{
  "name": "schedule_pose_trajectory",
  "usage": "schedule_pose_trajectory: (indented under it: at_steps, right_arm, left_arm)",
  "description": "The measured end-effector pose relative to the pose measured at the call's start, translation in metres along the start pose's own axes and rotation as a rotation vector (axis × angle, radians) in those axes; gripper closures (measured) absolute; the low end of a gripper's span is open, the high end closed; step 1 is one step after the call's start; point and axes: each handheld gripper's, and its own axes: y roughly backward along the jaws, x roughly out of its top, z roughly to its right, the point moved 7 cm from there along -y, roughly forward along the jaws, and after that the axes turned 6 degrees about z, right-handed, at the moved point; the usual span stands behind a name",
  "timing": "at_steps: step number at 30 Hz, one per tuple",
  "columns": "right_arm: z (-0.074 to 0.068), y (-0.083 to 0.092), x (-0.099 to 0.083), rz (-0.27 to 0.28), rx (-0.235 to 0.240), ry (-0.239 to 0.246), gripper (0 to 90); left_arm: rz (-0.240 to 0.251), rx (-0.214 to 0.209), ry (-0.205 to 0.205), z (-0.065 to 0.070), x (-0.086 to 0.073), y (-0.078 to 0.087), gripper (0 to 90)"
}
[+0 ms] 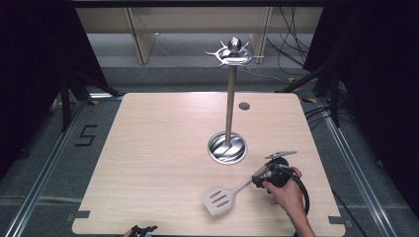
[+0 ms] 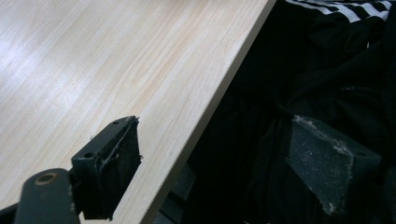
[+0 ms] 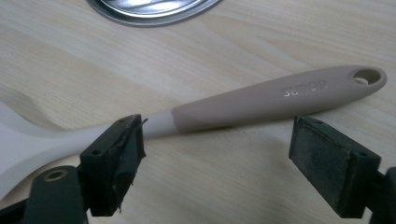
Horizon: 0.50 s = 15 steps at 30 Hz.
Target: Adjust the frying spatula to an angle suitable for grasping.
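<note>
Right gripper (image 1: 258,178) sits low near the table's (image 1: 163,148) near right corner, jaws spread wide and gripping nothing; the spatula (image 1: 225,196) lies flat on the wood just off its tips, slotted head pointing toward the near edge, handle running back under the gripper. From the high view that handle is half swallowed by the gripper body and the hand (image 1: 286,193); the right gripper view opens it up, spatula (image 3: 261,100) stretched across the frame beyond the two pads, pale neck behind the left pad, taupe grip with a hanging hole at the far end and raised lettering too blurred to read; whether a pad brushes the neck is hard to call. The spatula's head is cut off at that view's left edge; three slots count in the high view. Utensil stand (image 1: 229,113) rises from mid-table toward the right, one pole, one round steel base, a crown of hooks on top, their number hard to count; the right gripper view catches just a sliver of the base (image 3: 149,10). Left gripper (image 1: 143,230) barely peeks in at the near edge, cropped by the frame; the left gripper view shows its jaws wide apart, nothing between them, one pad over the table's edge (image 2: 205,107), the other over dark clothing. One spatula, one stand, two grippers.
</note>
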Motion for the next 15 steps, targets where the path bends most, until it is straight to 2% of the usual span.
schedule_pose_trajectory:
  at_steps: [1,3,4,5,6,7,9,10,11,13,15]
  right_arm:
    - [0.0,0.0,0.0,-0.015,0.004,-0.014,18.4]
    - [0.001,-0.003,0.001,0.0,-0.002,-0.016,18.3]
    - [0.0,-0.004,0.002,-0.023,-0.001,-0.025,17.6]
    - [0.0,-0.004,0.002,-0.023,-0.001,-0.025,17.6]
    - [-0.002,-0.006,0.002,-0.033,0.025,-0.028,17.6]
    - [-0.002,-0.006,0.002,-0.033,0.025,-0.028,17.6]
    - [-0.003,-0.007,0.003,-0.042,0.012,-0.015,18.3]
    - [-0.004,-0.007,0.003,-0.055,0.006,-0.033,18.8]
    - [-0.001,-0.007,0.003,-0.051,-0.004,-0.007,18.6]
    - [-0.003,-0.008,0.004,-0.057,0.0,-0.02,18.5]
    - [-0.004,-0.011,0.005,-0.064,-0.008,-0.023,17.8]
  left_arm:
    - [-0.001,0.002,-0.001,0.0,0.0,0.0,16.4]
    - [0.0,0.003,-0.003,0.0,0.0,0.0,16.4]
    - [0.001,0.004,-0.001,0.0,0.0,0.0,16.4]
    - [0.0,0.002,-0.001,0.0,0.0,0.0,16.4]
    - [-0.001,-0.003,0.001,0.001,0.0,-0.001,16.4]
    - [0.0,-0.008,-0.002,0.001,0.0,-0.002,16.4]
    - [0.001,-0.01,-0.002,0.001,0.0,-0.001,16.4]
    - [0.0,0.003,-0.005,0.001,0.0,-0.001,16.4]
    - [-0.001,0.005,-0.008,0.001,0.001,0.0,16.4]
    - [0.001,-0.008,0.0,0.002,0.001,-0.001,16.4]
    - [-0.003,-0.001,-0.003,0.002,0.0,-0.001,16.4]
